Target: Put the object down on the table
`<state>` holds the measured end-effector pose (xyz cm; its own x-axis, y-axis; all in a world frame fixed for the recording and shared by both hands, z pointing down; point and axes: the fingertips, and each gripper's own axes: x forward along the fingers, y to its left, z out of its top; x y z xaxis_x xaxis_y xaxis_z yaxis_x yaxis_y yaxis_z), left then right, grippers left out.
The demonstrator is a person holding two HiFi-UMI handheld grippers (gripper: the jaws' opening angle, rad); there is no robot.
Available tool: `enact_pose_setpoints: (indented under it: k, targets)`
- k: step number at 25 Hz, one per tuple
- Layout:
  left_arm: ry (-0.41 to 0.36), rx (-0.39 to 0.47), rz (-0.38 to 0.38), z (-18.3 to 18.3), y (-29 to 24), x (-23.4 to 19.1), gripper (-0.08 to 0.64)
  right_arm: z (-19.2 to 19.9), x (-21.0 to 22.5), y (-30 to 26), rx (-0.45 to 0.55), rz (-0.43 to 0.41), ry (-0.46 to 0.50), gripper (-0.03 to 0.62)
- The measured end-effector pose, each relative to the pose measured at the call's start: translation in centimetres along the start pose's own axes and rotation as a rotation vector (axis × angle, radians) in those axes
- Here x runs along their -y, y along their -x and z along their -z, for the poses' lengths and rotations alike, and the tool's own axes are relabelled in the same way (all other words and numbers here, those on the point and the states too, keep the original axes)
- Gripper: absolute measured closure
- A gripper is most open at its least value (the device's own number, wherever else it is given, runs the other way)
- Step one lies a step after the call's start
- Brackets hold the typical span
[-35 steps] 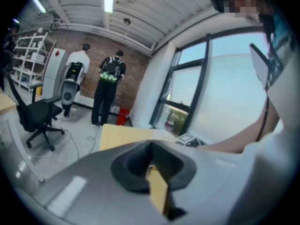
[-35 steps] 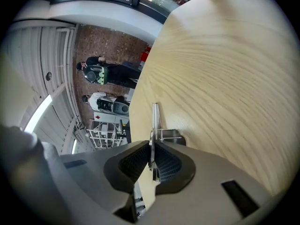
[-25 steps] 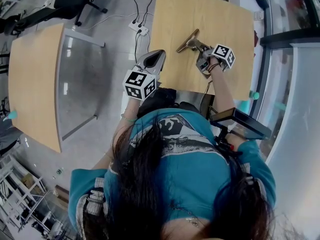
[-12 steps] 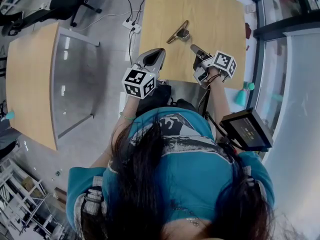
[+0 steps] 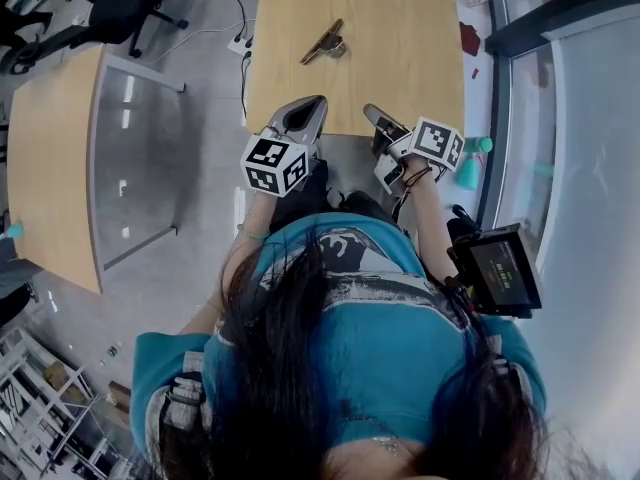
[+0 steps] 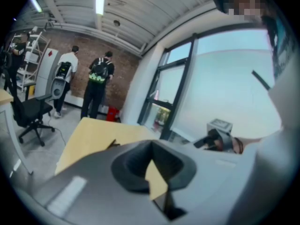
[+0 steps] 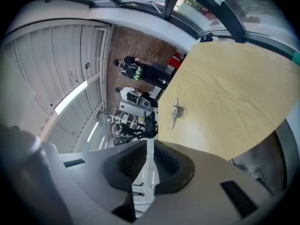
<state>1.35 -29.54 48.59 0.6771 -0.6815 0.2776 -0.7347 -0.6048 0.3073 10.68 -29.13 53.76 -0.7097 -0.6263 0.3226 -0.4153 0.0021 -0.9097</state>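
We look down on a grey floor (image 5: 170, 138) with the pale wooden surface (image 5: 400, 58) ahead of us and a second wooden table (image 5: 50, 158) off to the left, well apart from it. A person in a teal shirt (image 5: 370, 338) fills the lower half of the head view. A black office chair (image 5: 130, 3) stands on the floor at the far left, and a white power strip (image 5: 243, 43) lies beside the surface's left edge. A dark screen (image 5: 505, 273) sits by the person's right arm.

The left tongs (image 5: 320, 102) hang at the near left corner of the surface, their marker cube (image 5: 275, 164) toward us. In the left gripper view we see the left tongs (image 6: 151, 146) with their tips met and only a wedge of the surface showing behind the pads; they hold nothing. The right tongs (image 5: 370, 112) sit at the near edge of the surface, with their cube (image 5: 437, 142) behind. In the right gripper view the right tongs (image 7: 149, 146) stand apart by a narrow slit, with nothing between the pads.

The metal object (image 5: 325, 42) lies flat on the surface, toward its far left part, well apart from both tongs. The right gripper view shows it (image 7: 176, 112) alone on the bare wood. Two people (image 6: 101, 86) stand with their backs to us by the far brick wall.
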Motion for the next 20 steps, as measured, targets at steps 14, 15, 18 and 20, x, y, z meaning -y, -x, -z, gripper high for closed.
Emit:
enact_pose_setpoints:
  k: [14, 15, 18, 20]
  targets:
    - [0.041, -0.022, -0.068, 6.4, 5.0, 9.7, 0.557, 7.0, 1.6, 9.0, -0.096, -0.01, 0.057, 0.568]
    - [0.045, -0.024, -0.079, 6.8, 6.0, 9.7, 0.557, 8.0, 1.4, 9.0, -0.105, -0.016, 0.05, 0.569]
    - [0.05, -0.025, -0.109, 7.8, 9.0, 9.7, 0.557, 10.9, 1.0, 8.6, -0.138, -0.029, 0.038, 0.571]
    - [0.056, -0.021, -0.128, 8.2, 10.9, 9.6, 0.557, 12.6, 0.6, 8.2, -0.156, -0.033, 0.033, 0.571]
